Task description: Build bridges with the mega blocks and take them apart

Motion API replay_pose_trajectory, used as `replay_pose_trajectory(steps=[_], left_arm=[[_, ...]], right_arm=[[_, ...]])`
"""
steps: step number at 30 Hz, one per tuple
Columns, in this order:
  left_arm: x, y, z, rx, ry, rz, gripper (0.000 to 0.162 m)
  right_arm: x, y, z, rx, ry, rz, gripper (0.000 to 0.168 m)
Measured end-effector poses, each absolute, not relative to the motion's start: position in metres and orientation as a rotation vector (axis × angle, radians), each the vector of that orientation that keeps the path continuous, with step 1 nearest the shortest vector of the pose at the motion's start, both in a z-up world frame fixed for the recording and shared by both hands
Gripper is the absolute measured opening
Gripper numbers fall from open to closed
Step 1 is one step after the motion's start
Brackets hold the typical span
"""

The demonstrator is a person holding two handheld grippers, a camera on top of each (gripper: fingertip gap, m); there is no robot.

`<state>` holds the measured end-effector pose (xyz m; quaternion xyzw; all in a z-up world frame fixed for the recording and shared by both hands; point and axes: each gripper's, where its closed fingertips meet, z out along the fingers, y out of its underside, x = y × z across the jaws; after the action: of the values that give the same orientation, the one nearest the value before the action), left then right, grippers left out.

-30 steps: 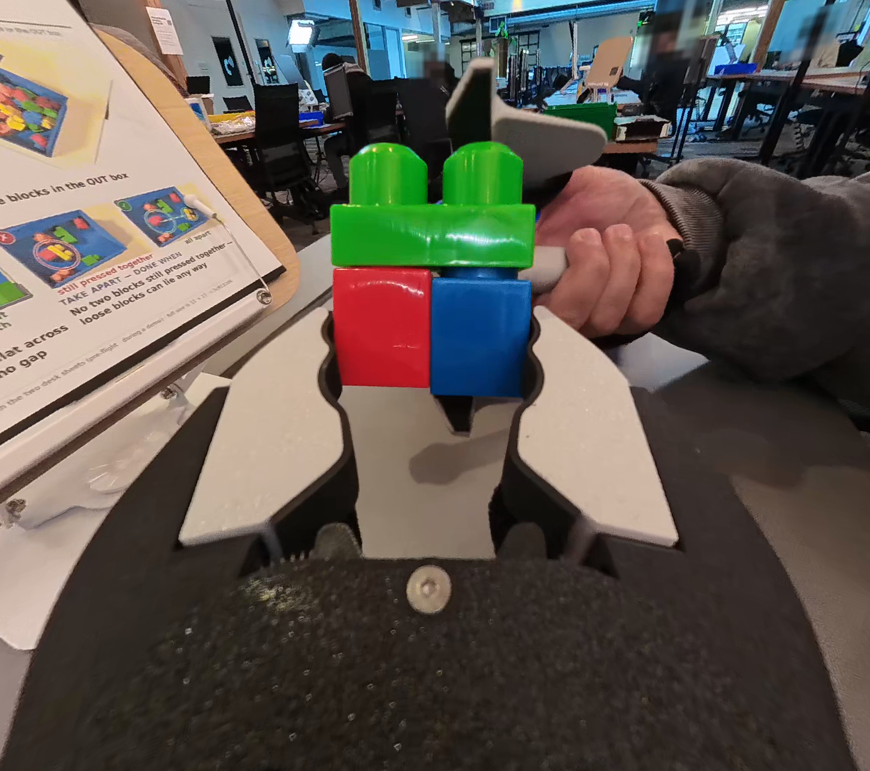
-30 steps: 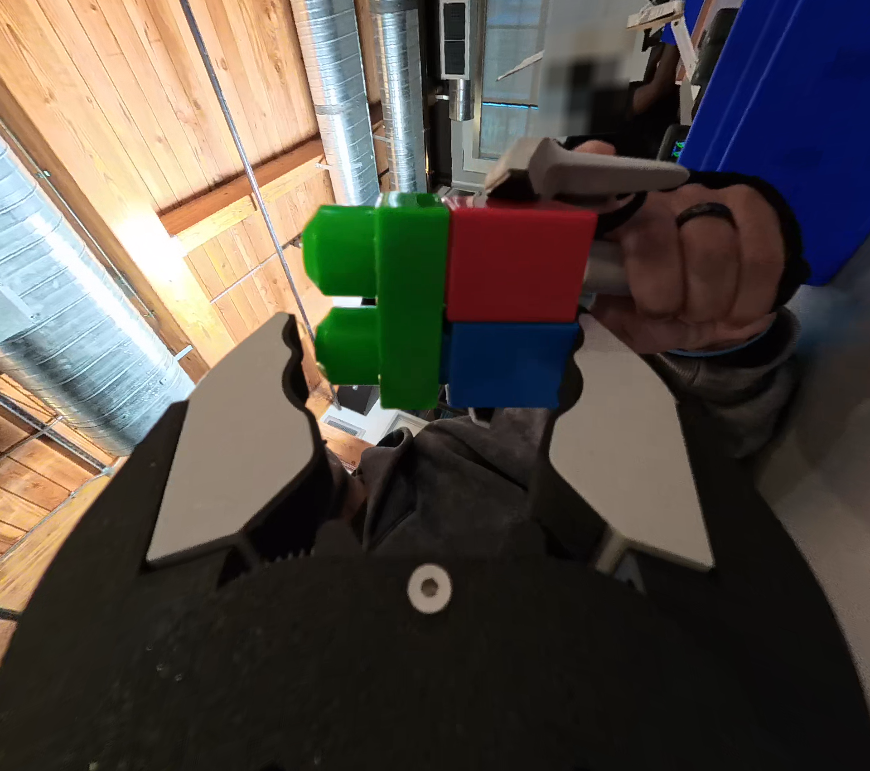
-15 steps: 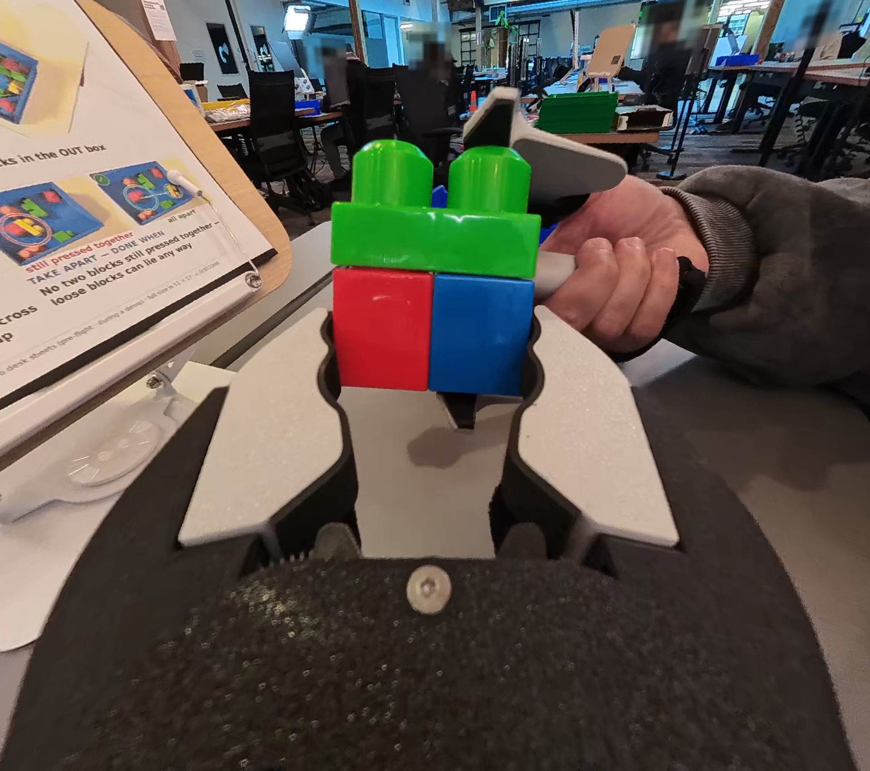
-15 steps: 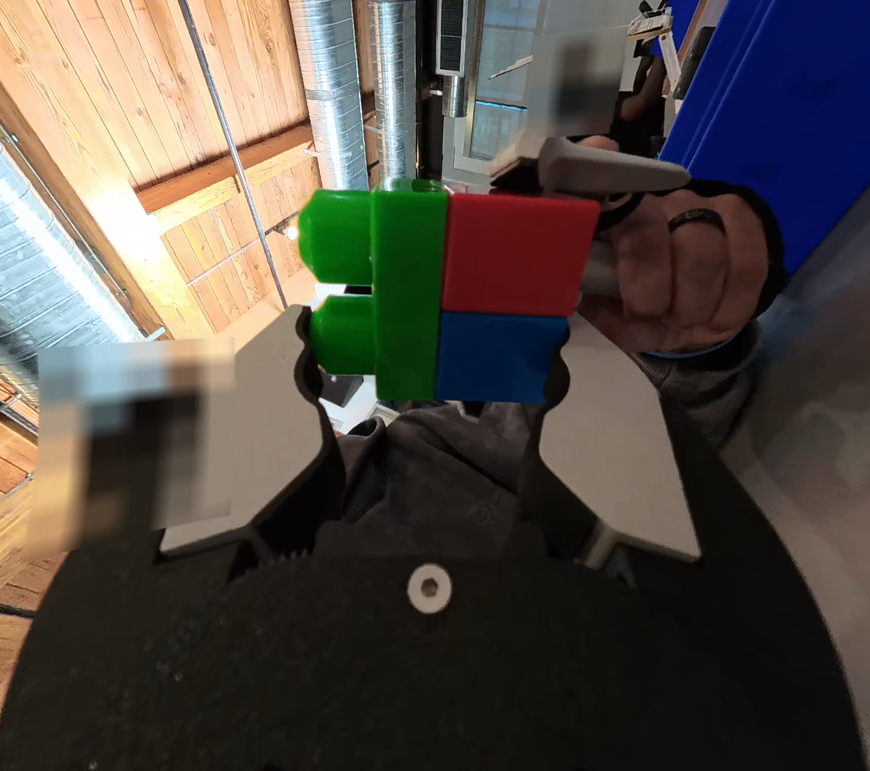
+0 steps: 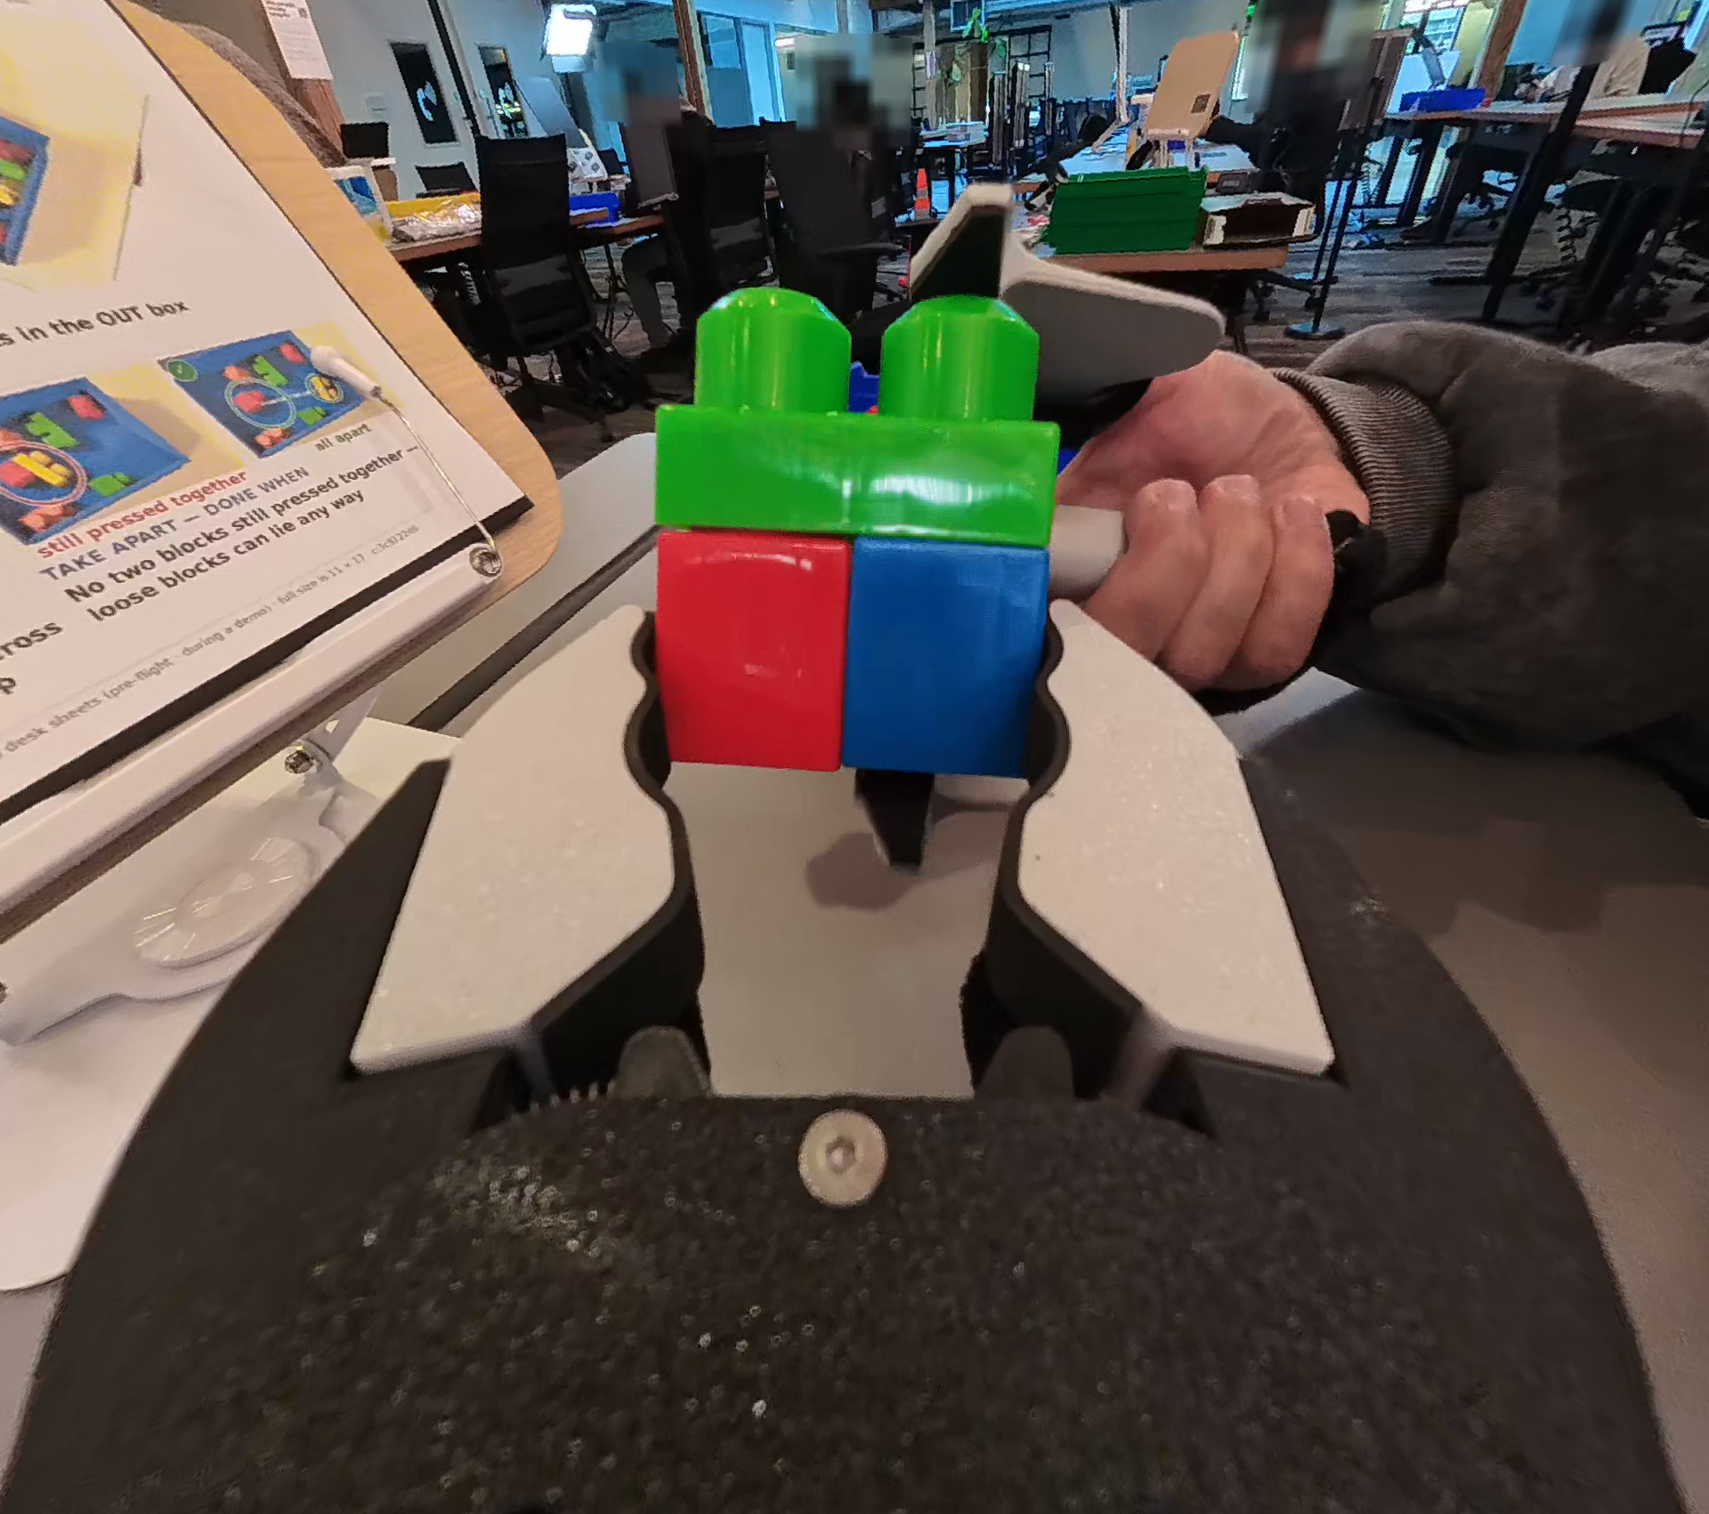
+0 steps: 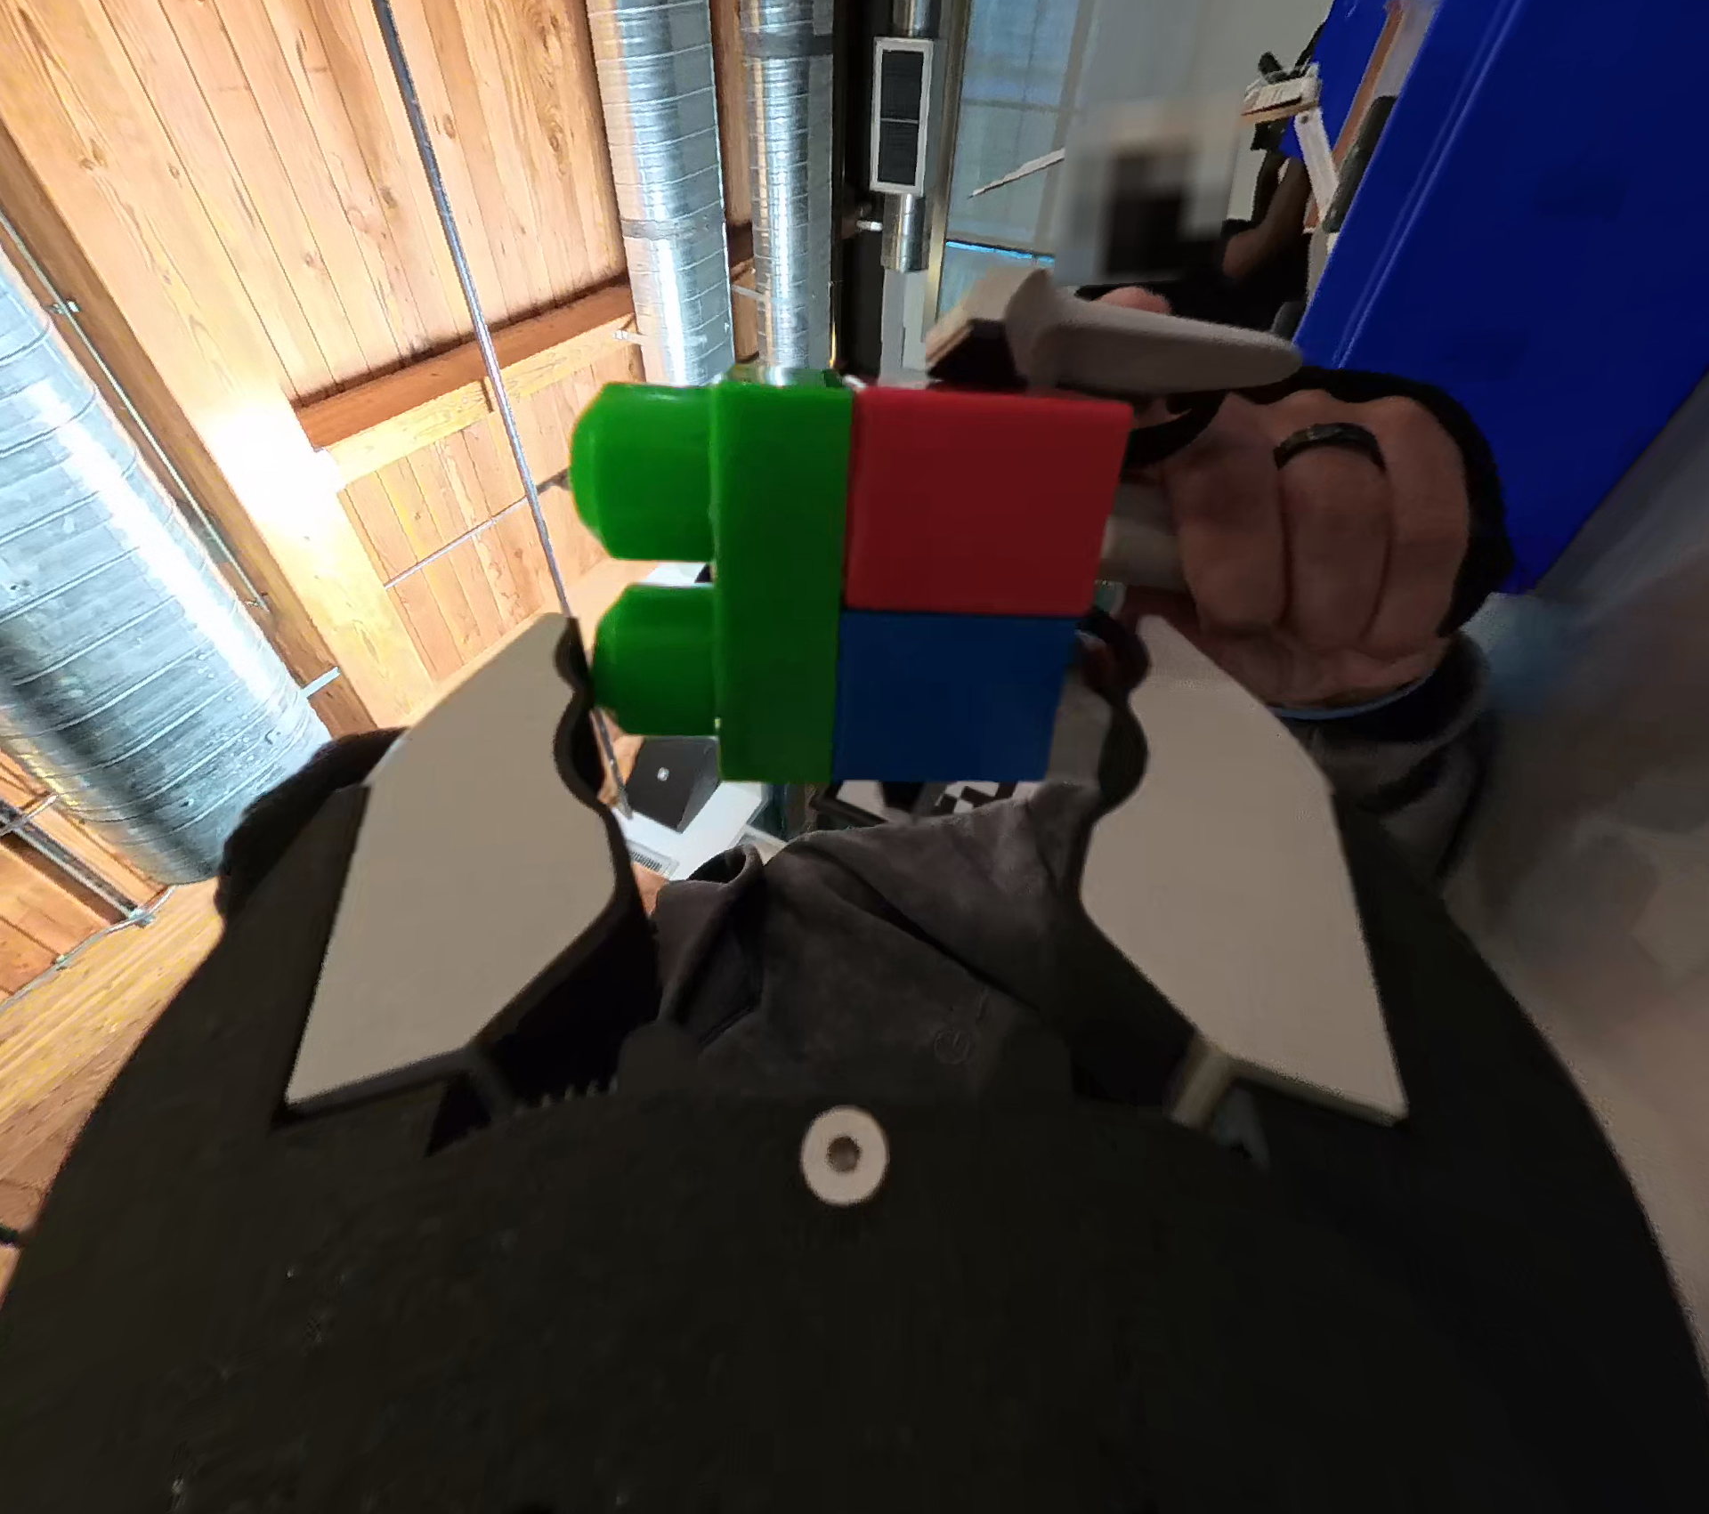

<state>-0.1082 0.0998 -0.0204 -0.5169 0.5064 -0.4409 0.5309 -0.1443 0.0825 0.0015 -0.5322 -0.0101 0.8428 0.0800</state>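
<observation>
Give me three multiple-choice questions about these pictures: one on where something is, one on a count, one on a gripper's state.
1. Where is the green block?
A) on top of the red block and blue block
B) under them
C) lying on the table

2. How many studs does the green block show?
A) one
B) two
C) four

3. The left gripper is:
A) open and empty
B) shut on the red block and blue block
C) holding paper

Answers:
1 A, it spans both from above.
2 B, two round studs stand side by side.
3 B, its fingers press their outer sides.
</observation>
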Motion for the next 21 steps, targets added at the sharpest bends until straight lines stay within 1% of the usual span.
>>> replay_pose_trajectory(steps=[2, 7, 11, 21], left_arm=[[-0.111, 0.101, -0.017, -1.230, 1.196, -1.071, 0.075], [-0.113, 0.098, -0.014, -1.221, 1.203, -1.115, 0.075], [-0.109, 0.090, -0.020, -1.214, 1.264, -1.090, 0.075], [-0.106, 0.090, -0.026, -1.222, 1.279, -1.073, 0.075]], right_arm=[[-0.141, 0.088, 0.000, -1.572, 0.011, 2.537, 0.113], [-0.144, 0.099, 0.003, -1.548, 0.005, 2.571, 0.114], [-0.150, 0.099, 0.013, -1.540, -0.055, 2.602, 0.106], [-0.148, 0.097, 0.007, -1.573, -0.128, 2.572, 0.103]])
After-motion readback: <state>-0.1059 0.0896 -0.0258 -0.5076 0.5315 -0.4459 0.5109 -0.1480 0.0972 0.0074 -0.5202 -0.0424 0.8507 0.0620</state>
